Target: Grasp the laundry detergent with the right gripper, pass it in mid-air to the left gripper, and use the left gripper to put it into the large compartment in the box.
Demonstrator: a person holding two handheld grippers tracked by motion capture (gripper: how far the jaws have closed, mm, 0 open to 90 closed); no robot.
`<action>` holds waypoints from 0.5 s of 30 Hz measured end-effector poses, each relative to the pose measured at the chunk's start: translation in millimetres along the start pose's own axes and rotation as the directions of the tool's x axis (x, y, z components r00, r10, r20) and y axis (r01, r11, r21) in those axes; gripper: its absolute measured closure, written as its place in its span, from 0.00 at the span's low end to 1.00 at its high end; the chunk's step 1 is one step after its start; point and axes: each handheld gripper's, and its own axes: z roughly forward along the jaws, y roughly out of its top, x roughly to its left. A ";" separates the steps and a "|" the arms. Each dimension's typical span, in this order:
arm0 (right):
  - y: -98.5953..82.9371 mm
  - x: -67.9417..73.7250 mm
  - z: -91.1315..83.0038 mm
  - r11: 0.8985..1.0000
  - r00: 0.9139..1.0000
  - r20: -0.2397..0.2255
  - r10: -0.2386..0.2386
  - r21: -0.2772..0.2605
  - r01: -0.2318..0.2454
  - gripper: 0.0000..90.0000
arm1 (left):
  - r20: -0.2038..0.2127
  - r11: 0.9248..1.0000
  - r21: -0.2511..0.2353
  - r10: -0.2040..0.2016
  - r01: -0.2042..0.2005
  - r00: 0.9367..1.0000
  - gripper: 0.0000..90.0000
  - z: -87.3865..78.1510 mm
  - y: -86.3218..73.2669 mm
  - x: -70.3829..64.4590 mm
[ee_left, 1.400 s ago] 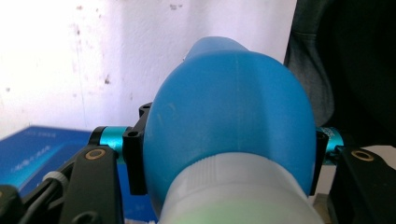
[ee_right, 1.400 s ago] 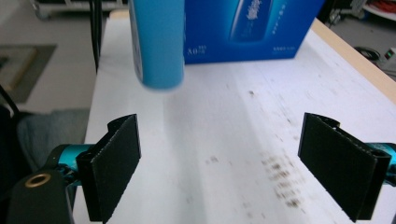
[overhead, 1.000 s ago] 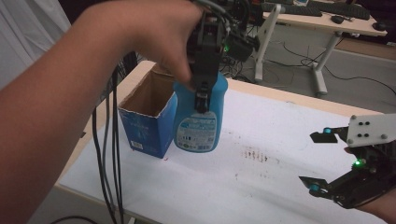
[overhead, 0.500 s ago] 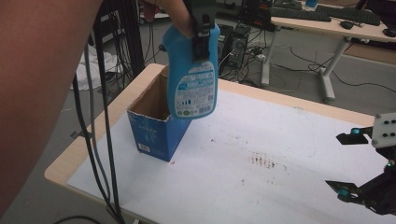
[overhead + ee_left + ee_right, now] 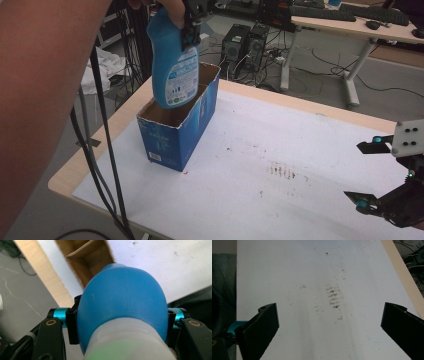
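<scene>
A blue bottle (image 5: 174, 65) with a printed label hangs upright over the open top of a blue cardboard box (image 5: 179, 132) on the table's left side. My left gripper (image 5: 190, 22) is shut on the bottle near its neck, held high by a hand. In the left gripper view the bottle's blue shoulder (image 5: 122, 302) sits squeezed between the jaws, with the box's brown inside (image 5: 87, 260) below it. Over the bare white table at the right edge, my right gripper (image 5: 372, 175) is open. Its jaws stand wide apart in the right gripper view (image 5: 329, 327).
The white tabletop (image 5: 280, 200) has a wooden rim and a patch of dark smudges (image 5: 282, 170) in the middle. Black cables (image 5: 102, 150) hang down at the left. Behind the table stand computer towers (image 5: 247, 42) and another desk (image 5: 350, 27).
The left gripper has carried the bottle up and to the left, from the table beside the box to above the box's open top. The right gripper has stayed open at the right edge.
</scene>
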 end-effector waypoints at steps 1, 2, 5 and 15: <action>-0.3 -0.1 0.0 1.000 1.000 0.001 -0.001 0.003 0.001 0.01 | 0.001 1.000 0.001 -0.022 0.022 1.000 0.42 1.4 -0.4 3.1; -0.7 -0.2 0.4 1.000 1.000 0.000 0.000 0.002 0.000 0.01 | 0.002 0.999 0.001 -0.041 0.041 0.999 0.42 2.9 -0.8 5.6; -1.9 0.1 0.8 1.000 1.000 0.000 0.006 -0.002 -0.006 0.01 | 0.007 0.998 0.006 -0.064 0.064 0.998 0.42 7.5 -1.3 10.1; -2.8 2.8 2.3 1.000 1.000 -0.002 0.007 -0.013 -0.008 0.01 | 0.048 0.996 0.052 -0.082 0.079 0.996 0.42 43.5 2.5 21.3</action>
